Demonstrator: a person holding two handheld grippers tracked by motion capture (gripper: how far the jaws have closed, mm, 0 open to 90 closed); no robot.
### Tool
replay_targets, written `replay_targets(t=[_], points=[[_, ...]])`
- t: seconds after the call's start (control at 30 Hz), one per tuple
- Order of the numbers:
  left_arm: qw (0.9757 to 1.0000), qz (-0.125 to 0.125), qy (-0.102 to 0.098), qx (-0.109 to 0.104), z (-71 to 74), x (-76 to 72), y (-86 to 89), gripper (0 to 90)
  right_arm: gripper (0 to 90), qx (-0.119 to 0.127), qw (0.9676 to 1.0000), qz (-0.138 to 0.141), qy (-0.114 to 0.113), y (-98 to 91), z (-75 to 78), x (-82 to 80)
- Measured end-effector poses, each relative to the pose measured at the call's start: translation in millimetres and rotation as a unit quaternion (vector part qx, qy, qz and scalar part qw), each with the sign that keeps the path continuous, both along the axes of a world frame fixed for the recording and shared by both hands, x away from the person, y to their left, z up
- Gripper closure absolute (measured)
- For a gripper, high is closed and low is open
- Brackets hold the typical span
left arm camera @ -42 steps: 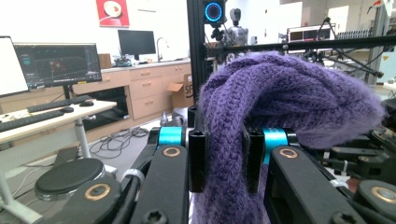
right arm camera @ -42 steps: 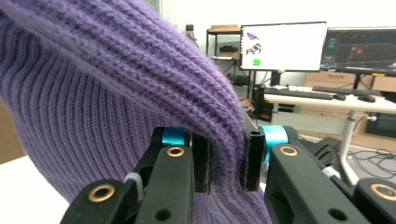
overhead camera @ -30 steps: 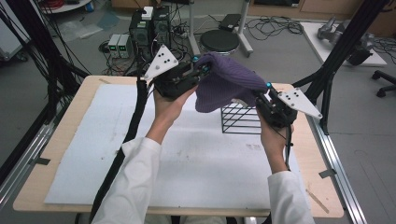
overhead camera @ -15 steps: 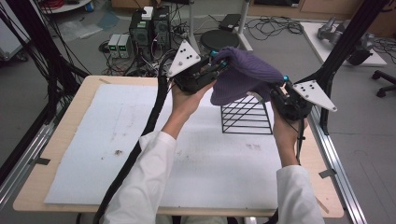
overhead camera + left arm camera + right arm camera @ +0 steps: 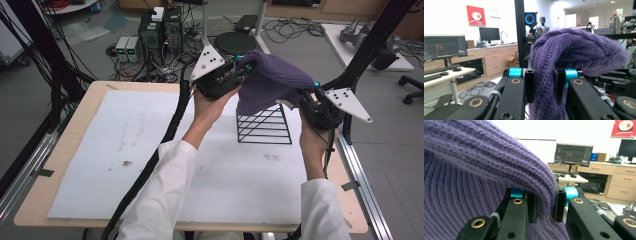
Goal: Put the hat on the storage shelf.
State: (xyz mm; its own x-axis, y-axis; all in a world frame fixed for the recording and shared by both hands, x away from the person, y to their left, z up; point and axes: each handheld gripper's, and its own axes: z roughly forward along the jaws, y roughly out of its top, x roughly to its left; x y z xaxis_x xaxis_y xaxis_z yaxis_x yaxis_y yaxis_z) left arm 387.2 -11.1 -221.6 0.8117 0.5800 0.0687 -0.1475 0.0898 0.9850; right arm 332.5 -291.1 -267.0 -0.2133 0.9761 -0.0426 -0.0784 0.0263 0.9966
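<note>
knit (image 5: 272,82) held in the air, stretched between both grippers | left gripper (image 5: 235,75) and right gripper (image 5: 306,100) both clamped on it | wire rack (image 5: 265,125) directly below, nearer right gripper

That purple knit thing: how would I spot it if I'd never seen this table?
Find the wooden table with its white mat, then the black wire rack at its far right. The purple knit hangs above that rack, pinched between two grippers; it is the one soft, coloured thing there.
</note>
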Motion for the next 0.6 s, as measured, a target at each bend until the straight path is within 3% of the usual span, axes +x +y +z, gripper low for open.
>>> replay_targets(t=[0.17,0.4,0.6], points=[[0.9997,0.004,-0.009,0.023,-5.2,1.0,-10.7,77.7,78.9,0.008,0.9999,-0.006,0.01,-5.6,-12.3,-1.2],[0.9995,-0.001,0.003,0.032,-14.0,3.8,-20.9,77.6,78.8,0.012,0.9995,-0.016,0.022,-12.5,-25.4,-3.5],[0.9986,0.0,0.013,0.051,-24.9,5.8,-32.2,77.4,78.7,0.024,0.9984,-0.023,0.046,-19.7,-41.8,-3.6]])
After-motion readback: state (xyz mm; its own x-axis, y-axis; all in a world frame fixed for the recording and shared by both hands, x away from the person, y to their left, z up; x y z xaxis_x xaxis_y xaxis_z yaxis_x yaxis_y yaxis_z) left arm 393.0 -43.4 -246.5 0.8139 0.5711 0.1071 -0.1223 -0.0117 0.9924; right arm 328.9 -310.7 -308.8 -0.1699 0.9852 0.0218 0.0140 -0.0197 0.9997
